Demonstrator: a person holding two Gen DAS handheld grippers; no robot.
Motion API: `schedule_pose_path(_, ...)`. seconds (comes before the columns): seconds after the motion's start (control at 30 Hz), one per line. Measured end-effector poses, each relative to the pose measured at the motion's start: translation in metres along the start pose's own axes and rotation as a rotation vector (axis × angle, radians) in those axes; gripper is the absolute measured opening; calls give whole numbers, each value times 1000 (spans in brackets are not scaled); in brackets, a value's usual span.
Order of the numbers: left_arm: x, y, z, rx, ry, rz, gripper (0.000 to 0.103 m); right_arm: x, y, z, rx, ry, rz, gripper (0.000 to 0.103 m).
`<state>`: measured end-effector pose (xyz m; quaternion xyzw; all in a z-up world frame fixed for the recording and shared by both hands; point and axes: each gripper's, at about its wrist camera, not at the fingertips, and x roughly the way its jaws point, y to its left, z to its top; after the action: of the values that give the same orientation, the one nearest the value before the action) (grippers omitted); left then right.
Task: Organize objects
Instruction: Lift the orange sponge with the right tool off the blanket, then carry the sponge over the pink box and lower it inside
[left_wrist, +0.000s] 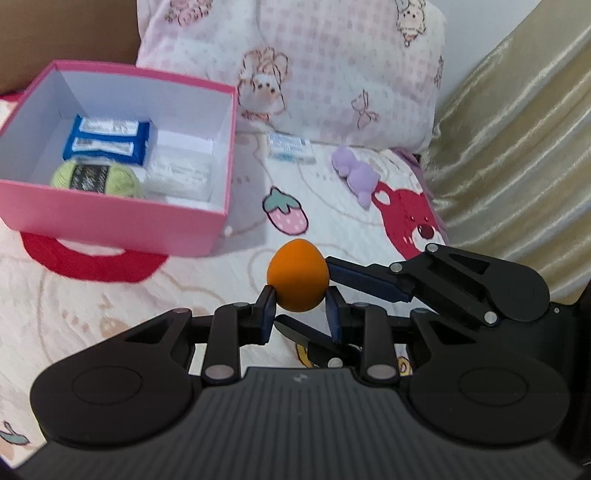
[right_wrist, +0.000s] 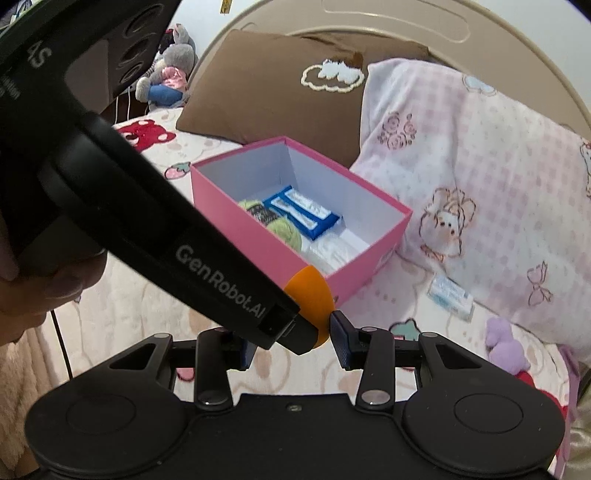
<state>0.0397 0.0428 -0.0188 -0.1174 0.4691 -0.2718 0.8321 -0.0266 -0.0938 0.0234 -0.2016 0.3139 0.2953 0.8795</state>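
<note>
The smooth orange egg-shaped object (left_wrist: 298, 280) is held above the printed bed cover (left_wrist: 110, 295), clenched between the two blue-padded fingers of the left gripper (left_wrist: 300, 306). The right gripper (left_wrist: 334, 275) is seen in the left wrist view coming from the right side, and one of its fingers touches the side of the egg. In the right wrist view the egg (right_wrist: 314, 295) is placed between the fingers of the right gripper (right_wrist: 295, 339), whose jaws are spread wide; the right pad is against the egg, while the left one is hidden behind the black body of the left gripper (right_wrist: 184, 236), so a grasp cannot be told.

The pink cardboard box with white inside (left_wrist: 110, 218) stands on the bed to the left, apart from the egg. In it are lying a green yarn ball with a black label (left_wrist: 94, 179), a blue packet with white labels (left_wrist: 110, 142) and a clear white packet (left_wrist: 181, 173).

Beyond the egg, a small light-blue packet (left_wrist: 291, 147) and a purple soft figure (left_wrist: 356, 173) are lying on the cover, near the pink checked pillow (left_wrist: 314, 66). A brown pillow (right_wrist: 277, 85) is seen behind the box, and a golden fabric (left_wrist: 517, 129) at the right.
</note>
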Motion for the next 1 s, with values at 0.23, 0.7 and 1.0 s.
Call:
schedule_pose_path(0.23, -4, 14, 12, 26, -11, -5, 27, 10, -1, 13, 35, -10, 0, 46)
schedule_pose_path(0.7, 3, 41, 44, 4, -45, 16, 28, 40, -11, 39, 37, -42, 17, 46)
schedule_pose_path(1.0, 8, 60, 73, -47, -72, 25, 27, 65, -42, 60, 79, -59, 118, 46)
